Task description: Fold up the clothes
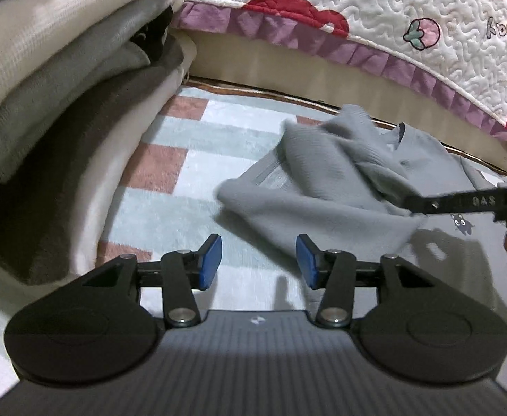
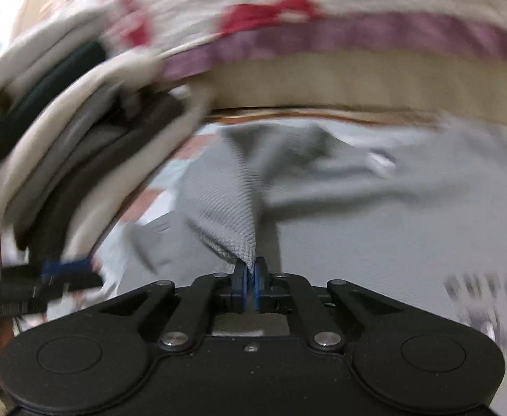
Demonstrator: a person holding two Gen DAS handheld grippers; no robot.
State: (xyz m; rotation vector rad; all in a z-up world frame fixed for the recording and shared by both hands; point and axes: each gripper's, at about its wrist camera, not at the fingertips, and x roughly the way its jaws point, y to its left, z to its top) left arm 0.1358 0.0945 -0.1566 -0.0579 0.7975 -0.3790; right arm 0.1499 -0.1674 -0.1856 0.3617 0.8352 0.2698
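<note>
A grey knit garment lies on the checked rug in front of the bed, part of it pulled over itself. My left gripper is open and empty, just in front of the garment's near edge. My right gripper is shut on a corner of the grey garment and holds that cloth lifted; it also shows at the right in the left wrist view. The right wrist view is blurred by motion.
A stack of folded clothes in white, grey and dark layers sits at the left; it also shows in the right wrist view. The bed with its quilted cover and purple frill runs along the back.
</note>
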